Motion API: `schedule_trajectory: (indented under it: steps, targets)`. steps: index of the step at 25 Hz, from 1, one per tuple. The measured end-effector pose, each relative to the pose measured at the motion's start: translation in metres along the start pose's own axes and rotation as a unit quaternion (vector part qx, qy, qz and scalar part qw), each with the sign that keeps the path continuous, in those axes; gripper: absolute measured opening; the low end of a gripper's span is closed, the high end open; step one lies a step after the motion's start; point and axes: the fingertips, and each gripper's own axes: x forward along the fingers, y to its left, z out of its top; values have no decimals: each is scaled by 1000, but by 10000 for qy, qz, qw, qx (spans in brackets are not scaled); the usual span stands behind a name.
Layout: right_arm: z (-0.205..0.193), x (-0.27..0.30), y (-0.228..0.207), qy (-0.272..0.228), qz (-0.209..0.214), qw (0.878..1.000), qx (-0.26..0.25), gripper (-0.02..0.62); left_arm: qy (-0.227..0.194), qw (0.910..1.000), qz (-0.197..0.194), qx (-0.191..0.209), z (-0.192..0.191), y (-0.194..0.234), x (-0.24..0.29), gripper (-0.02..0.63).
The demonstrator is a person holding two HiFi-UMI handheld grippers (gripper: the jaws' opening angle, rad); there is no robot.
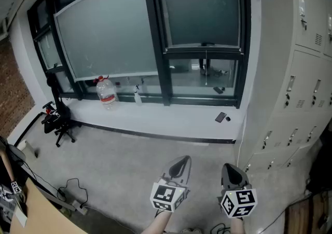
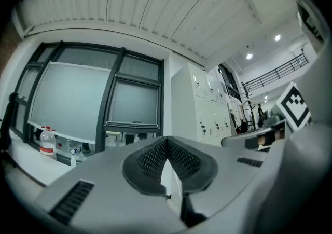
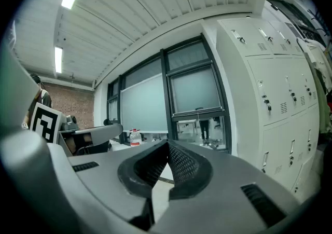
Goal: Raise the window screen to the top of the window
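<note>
The left tool point(image 1: 182, 161) and the right tool point(image 1: 228, 168) hang side by side over the floor point(image 1: 129, 160), each with its jaws pressed together at the tips and nothing between them, touching nothing. Ahead of both runs the window sill point(image 1: 171, 121), with a phone point(image 1: 221, 117) straight ahead of the right tool and a water bottle point(image 1: 106, 93) off to the left. Beyond, well apart from both tools, the window screen point(image 1: 202, 15) covers the upper part of the right-hand window, its bottom bar partway down the frame.
</note>
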Motion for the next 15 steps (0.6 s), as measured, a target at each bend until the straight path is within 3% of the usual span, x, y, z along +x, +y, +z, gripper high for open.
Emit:
schedule_trajectory:
  steps: [9, 15]
  targets:
    - [-2, 2, -17, 30, 18, 10000, 30, 5, 10, 10000, -6, -39, -4, -6, 13, 2]
    - [-1, 4, -25, -21, 360, 9993, 135, 6, -16, 9999, 44, -90, -9, -11, 26, 2]
